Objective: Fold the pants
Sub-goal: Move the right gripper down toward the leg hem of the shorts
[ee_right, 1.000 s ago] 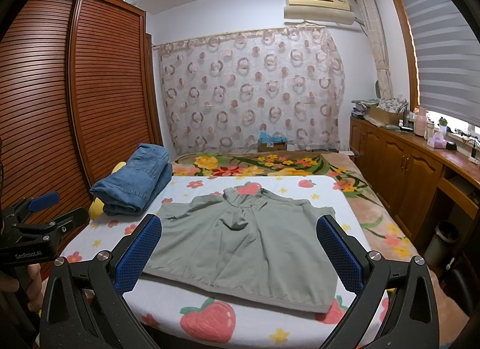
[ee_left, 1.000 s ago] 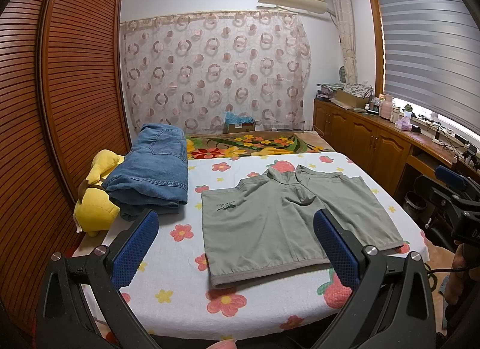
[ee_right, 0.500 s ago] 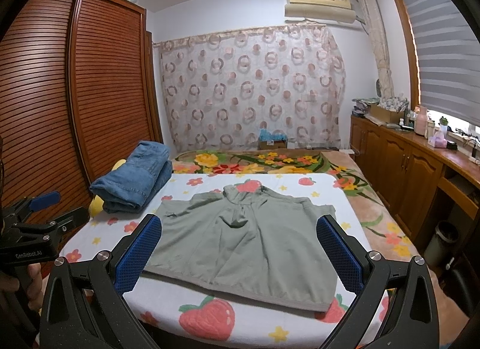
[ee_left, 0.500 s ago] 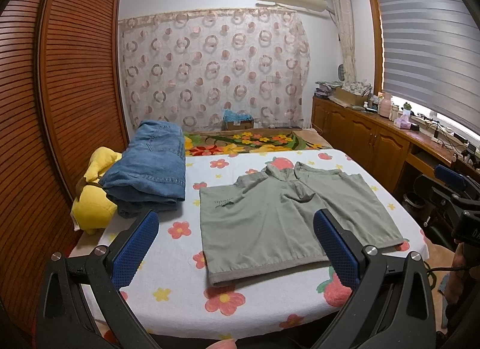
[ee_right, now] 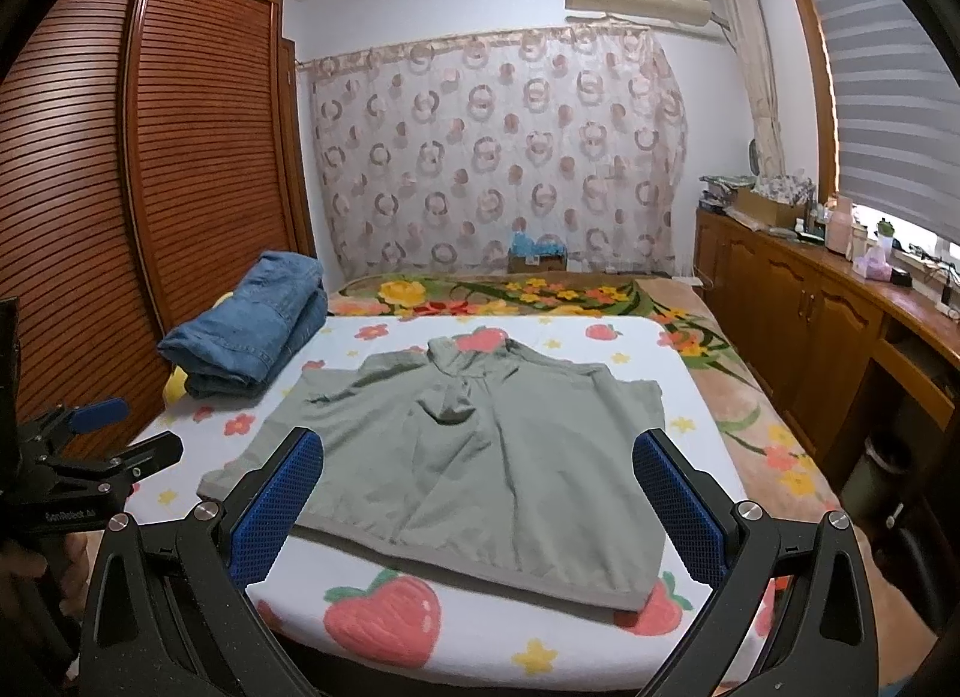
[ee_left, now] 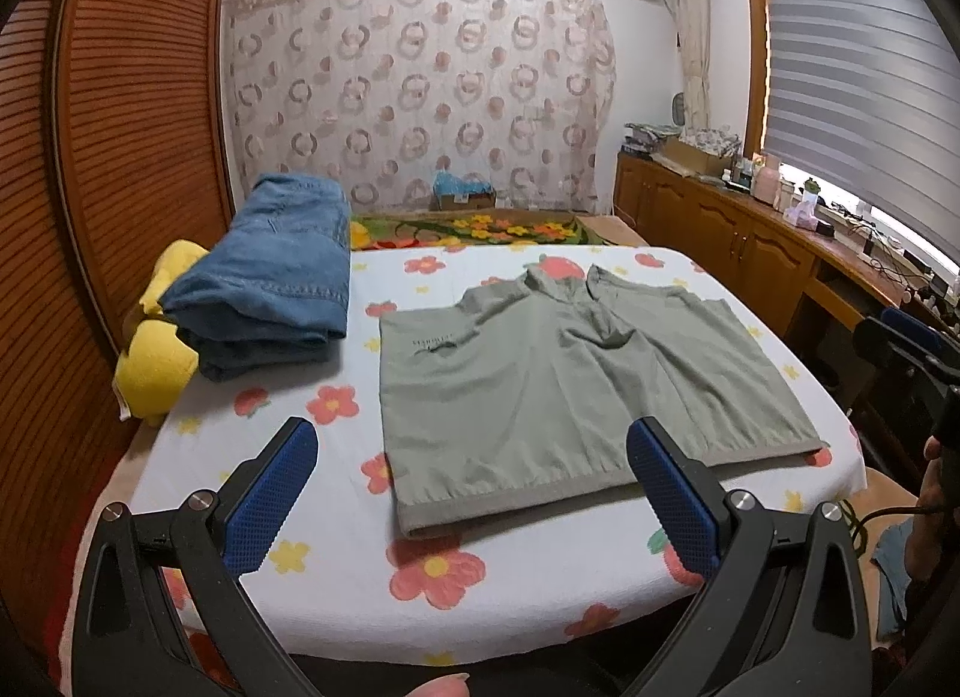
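Grey-green shorts [ee_left: 570,385] lie flat on the flower-print table cover [ee_left: 336,541], waistband at the near edge, legs pointing away. They also show in the right wrist view [ee_right: 480,457]. My left gripper [ee_left: 471,493] is open and empty, held above the near edge over the waistband. My right gripper [ee_right: 477,505] is open and empty, held above the near edge in front of the waistband. Each gripper shows at the side of the other's view: the right one [ee_left: 906,343] and the left one [ee_right: 96,451].
Folded blue jeans [ee_left: 270,277] sit at the table's far left on a yellow plush toy [ee_left: 153,361]. A slatted wooden wardrobe [ee_left: 120,157] stands left, wooden cabinets [ee_left: 750,253] right, a floral bedspread [ee_left: 480,229] behind.
Both grippers have tilted down slightly and come a little closer to the table; the shorts sit higher and larger in view. Nothing on the table has moved.
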The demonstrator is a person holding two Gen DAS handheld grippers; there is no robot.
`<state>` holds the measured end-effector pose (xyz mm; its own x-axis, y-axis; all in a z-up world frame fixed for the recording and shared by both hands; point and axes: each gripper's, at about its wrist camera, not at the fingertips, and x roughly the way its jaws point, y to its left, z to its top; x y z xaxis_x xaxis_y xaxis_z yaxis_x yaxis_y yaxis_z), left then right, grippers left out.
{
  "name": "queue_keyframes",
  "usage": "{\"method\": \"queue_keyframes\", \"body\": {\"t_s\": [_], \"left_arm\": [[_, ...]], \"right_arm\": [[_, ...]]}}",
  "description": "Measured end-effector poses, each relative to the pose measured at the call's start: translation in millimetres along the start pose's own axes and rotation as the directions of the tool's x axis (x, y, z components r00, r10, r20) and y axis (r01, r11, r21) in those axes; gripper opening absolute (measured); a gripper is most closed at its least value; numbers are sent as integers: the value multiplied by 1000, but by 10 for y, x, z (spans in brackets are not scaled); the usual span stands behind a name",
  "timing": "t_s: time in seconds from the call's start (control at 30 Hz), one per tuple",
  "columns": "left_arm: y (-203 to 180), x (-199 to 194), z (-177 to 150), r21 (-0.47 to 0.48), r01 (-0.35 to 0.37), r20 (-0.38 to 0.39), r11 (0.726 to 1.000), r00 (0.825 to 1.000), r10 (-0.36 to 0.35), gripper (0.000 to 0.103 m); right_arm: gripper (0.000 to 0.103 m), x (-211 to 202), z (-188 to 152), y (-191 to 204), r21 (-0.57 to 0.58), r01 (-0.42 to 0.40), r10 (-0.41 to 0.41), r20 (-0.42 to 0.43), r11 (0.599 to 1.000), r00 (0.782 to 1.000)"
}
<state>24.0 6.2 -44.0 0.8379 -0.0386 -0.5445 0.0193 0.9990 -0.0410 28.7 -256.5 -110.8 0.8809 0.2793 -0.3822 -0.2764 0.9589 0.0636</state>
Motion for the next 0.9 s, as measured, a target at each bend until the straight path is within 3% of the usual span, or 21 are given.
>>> {"method": "queue_keyframes", "body": {"t_s": [0.37,0.6,0.7,0.8,0.87,0.9], "left_arm": [[99,251,-185,-32,36,-50,999,998,-38,103],[197,371,-262,-53,38,-72,998,997,-42,103],[247,476,-324,-63,30,-100,998,994,-36,103],[298,572,-382,-79,40,-140,996,989,-51,103],[319,619,-410,-91,47,-157,995,986,-61,103],[327,630,-416,-95,47,-162,994,985,-62,103]], "right_arm": [[103,138,-14,-134,-9,39,-40,-56,999,998],[95,338,-41,-317,-38,65,-69,-116,997,991],[85,461,6,-388,-47,54,-61,-162,997,985],[68,619,99,-458,-40,31,-39,-223,999,974],[51,730,176,-514,-12,-3,0,-266,1000,964],[49,785,232,-531,-4,-10,8,-287,1000,958]]}}
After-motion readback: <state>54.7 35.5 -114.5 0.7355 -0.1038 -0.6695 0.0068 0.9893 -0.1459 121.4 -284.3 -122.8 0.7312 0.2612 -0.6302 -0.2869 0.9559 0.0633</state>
